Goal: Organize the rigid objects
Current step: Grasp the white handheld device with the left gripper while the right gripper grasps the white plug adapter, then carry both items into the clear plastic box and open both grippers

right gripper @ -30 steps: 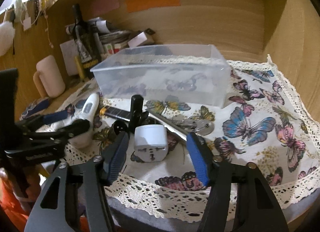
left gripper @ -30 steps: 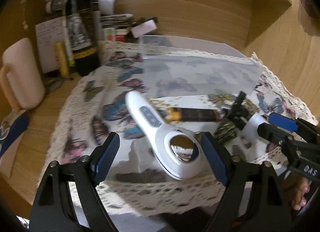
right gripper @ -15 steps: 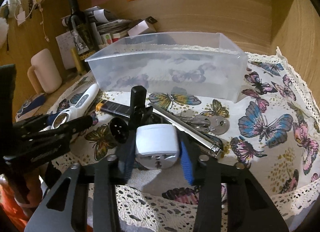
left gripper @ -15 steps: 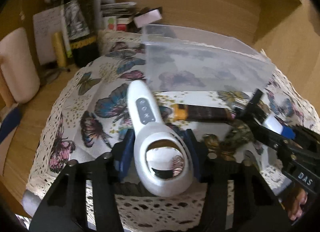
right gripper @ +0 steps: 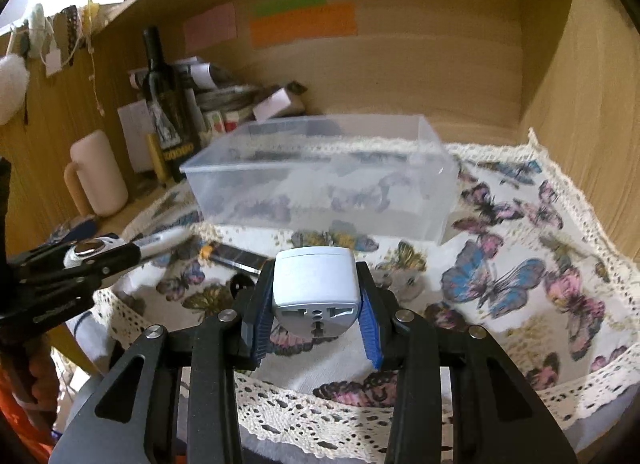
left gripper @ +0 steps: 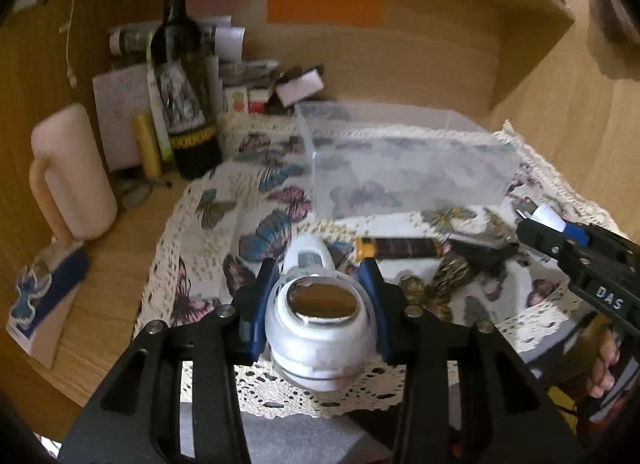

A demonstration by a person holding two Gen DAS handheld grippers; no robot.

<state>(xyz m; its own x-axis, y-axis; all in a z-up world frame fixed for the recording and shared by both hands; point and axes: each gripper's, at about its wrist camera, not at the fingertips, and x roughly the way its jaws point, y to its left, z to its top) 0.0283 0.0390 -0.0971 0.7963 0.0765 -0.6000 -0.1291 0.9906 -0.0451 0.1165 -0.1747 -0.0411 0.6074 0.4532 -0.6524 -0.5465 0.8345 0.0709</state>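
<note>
My left gripper (left gripper: 320, 300) is shut on the round head of a white handheld device (left gripper: 318, 328) with a mirrored disc, held above the butterfly cloth (left gripper: 248, 200). My right gripper (right gripper: 316, 316) is shut on a white plug adapter (right gripper: 316, 284), lifted off the cloth (right gripper: 520, 264). A clear plastic box (right gripper: 320, 180) stands behind, also in the left wrist view (left gripper: 404, 160). A dark bar with an orange end (left gripper: 400, 248), a black plug (right gripper: 242, 284) and keys (right gripper: 400, 284) lie on the cloth.
A wine bottle (left gripper: 184, 96), a pink mug (left gripper: 72, 180), papers and small boxes (left gripper: 256, 84) crowd the back left. Wooden shelf walls close the back and right (right gripper: 580, 84). A blue-edged item (left gripper: 44, 284) lies at the left table edge.
Both grippers closed, the left on the white device and the right on the adapter, and both objects have been lifted off the cloth toward the box.
</note>
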